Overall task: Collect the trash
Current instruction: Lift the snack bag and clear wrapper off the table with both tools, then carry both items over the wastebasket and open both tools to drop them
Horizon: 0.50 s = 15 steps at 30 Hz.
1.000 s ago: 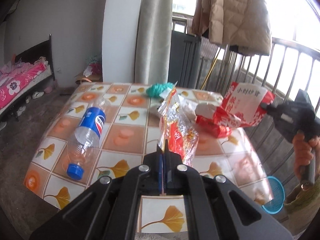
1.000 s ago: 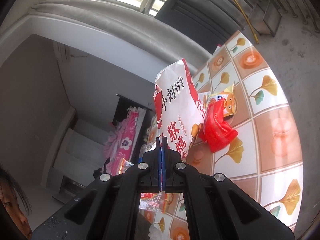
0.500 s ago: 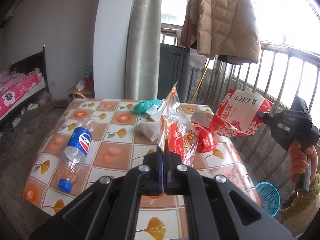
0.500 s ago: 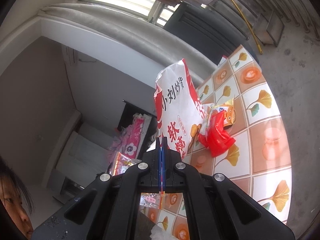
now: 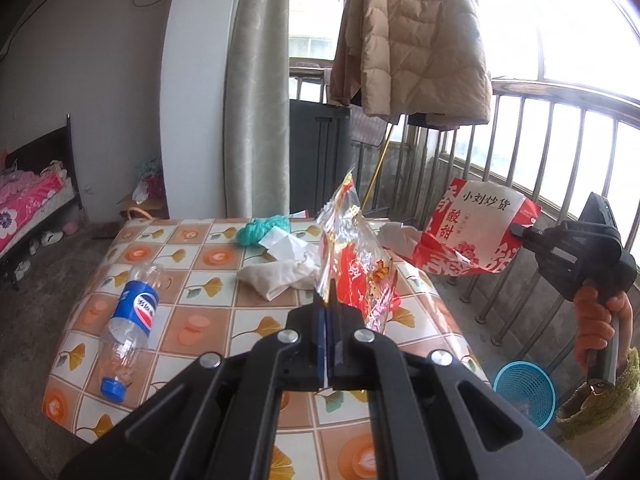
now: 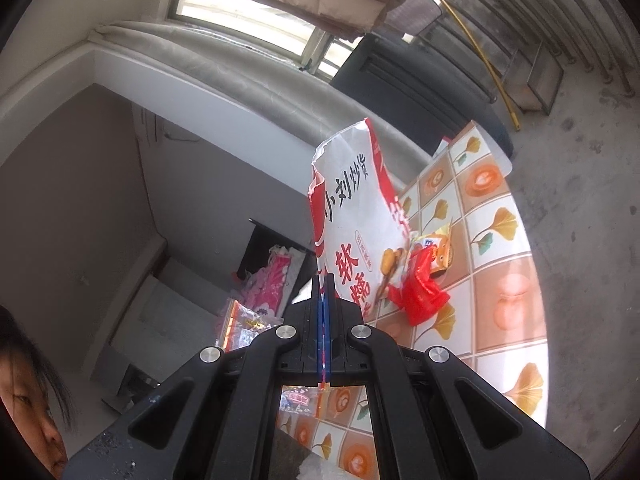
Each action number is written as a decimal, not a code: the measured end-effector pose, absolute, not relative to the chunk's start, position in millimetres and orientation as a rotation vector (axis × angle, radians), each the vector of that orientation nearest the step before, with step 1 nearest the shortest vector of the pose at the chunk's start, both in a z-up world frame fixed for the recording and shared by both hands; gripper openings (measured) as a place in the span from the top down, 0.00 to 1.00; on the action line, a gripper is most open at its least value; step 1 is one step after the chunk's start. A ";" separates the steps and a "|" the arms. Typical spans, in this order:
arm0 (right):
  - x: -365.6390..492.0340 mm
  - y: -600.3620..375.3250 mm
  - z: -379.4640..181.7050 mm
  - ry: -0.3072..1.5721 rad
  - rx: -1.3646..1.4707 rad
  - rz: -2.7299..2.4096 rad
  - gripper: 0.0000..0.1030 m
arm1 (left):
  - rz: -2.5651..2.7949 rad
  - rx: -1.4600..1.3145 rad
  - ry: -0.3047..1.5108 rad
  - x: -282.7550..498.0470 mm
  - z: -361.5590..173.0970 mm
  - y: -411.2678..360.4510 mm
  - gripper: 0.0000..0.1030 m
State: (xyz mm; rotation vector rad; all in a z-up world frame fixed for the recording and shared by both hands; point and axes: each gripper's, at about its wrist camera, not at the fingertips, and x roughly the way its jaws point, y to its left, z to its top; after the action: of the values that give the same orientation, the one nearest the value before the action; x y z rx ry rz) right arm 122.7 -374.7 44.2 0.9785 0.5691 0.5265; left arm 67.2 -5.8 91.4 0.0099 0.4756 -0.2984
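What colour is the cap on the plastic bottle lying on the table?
Blue, on the plastic bottle; clearest in the left wrist view.

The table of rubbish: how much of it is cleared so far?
Nothing looks binned yet. In hand: the left tongs grip a clear crinkly wrapper, the right tongs a red-and-white snack bag. Left: blue-labelled plastic bottle, white tissues, red packet.

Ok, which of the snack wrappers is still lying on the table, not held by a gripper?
The small crumpled red plastic wrapper, lying on the tiled tablecloth. The clear red-printed bag is pinched in the left gripper, the white-and-red paper bag in the right gripper.
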 end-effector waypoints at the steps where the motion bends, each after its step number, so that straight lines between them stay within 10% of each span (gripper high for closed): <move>1: 120.9 -379.1 43.0 0.568 0.984 0.518 1.00 | -0.305 0.010 0.479 69.1 91.8 -9.6 1.00; 15: 41.3 -477.8 34.8 0.485 0.984 0.212 1.00 | -0.623 -0.008 0.498 95.5 111.3 -114.6 1.00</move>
State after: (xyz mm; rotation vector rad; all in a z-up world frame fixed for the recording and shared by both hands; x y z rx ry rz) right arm 41.3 -477.8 34.8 0.9836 0.4850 0.2118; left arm 95.5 -114.6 111.3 -0.0080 0.4981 -0.6228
